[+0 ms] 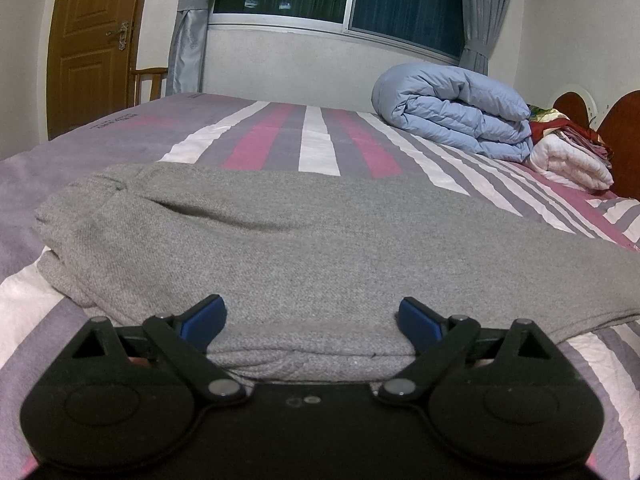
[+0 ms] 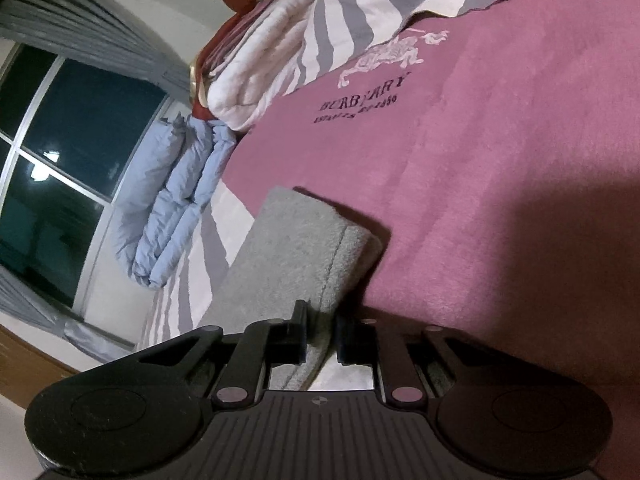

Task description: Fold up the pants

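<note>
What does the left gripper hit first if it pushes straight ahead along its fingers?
Probably the folded grey pants. The left gripper stands wide open with the near folded edge already between its fingers, apparently untouched. Beyond lies the striped bedsheet.

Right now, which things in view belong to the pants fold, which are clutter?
Job: grey pants; left gripper, open over their near edge; right gripper, shut on their hem.
Clutter: blue duvet; white quilt; curtains; door.
</note>
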